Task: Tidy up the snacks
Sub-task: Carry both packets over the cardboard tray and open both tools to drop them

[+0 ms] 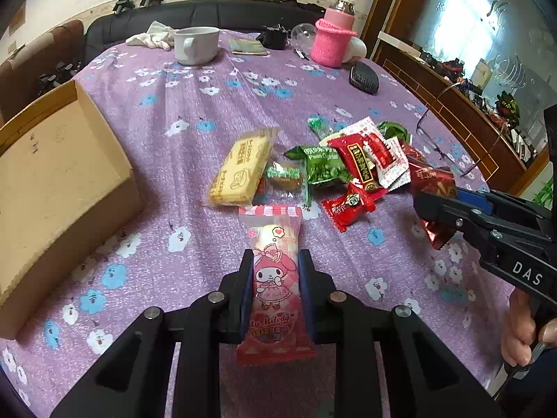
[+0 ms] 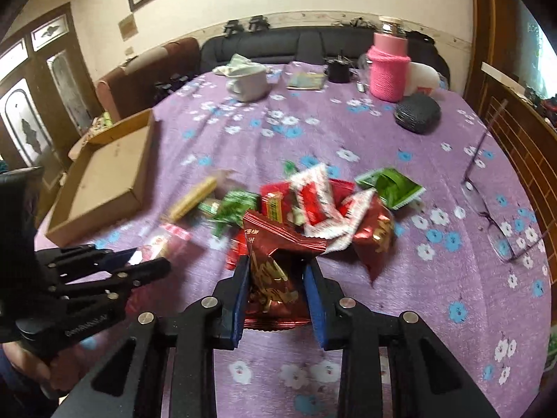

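Partly hidden: pink packet (image 1: 275, 278), left tool (image 1: 275, 261).

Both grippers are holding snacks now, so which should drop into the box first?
Left, probably. The left gripper, shut on the pink packet, is nearer the box; the right gripper, holding a red packet, sits beyond the pile.
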Demonstrator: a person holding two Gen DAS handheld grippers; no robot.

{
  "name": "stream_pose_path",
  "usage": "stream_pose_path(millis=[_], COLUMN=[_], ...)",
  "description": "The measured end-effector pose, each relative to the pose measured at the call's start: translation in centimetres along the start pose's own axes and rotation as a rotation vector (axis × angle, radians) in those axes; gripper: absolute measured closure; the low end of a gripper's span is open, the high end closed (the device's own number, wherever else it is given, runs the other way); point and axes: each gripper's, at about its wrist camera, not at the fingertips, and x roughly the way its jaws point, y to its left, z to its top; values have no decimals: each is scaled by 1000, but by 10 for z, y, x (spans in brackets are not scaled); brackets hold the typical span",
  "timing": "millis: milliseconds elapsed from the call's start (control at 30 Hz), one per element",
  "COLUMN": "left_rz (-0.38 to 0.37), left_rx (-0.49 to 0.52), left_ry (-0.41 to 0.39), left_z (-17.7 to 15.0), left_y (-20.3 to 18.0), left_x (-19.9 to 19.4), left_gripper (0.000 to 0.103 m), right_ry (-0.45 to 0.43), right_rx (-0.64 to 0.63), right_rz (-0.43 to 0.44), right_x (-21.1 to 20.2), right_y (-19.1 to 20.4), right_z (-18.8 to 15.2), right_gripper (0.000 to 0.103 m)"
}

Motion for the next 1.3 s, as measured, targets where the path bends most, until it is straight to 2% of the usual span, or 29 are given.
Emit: stream_pose_path(millis=[200,400,567,800,1067,1167,1300], left_rz=[12,40,75,177,268,277,279], left_rx=[-19,-67,-127,-207,-295,-337,-382], left_ry=[-48,-108,-150,-211,-186,-157,-106], left_z=[5,16,24,43,75,88,99], left_y=[8,33,69,134,221,256,287], left_x=[-22,-49,-72,-106,-109,-94,-63], left_gripper=[80,80,80,80,80,80,80], right_ry=[-4,-16,-7,36,85,113,162], right_rx=[14,-22,-41,-87,-147,-152,-109], right_rz=[52,114,166,249,306,303,309], right_x=[1,3,11,40,91,125,172], right_y=[12,43,66,121,200,227,243], right_z=[25,58,89,143,191,205,218], right_gripper=[70,70,70,70,70,70,70])
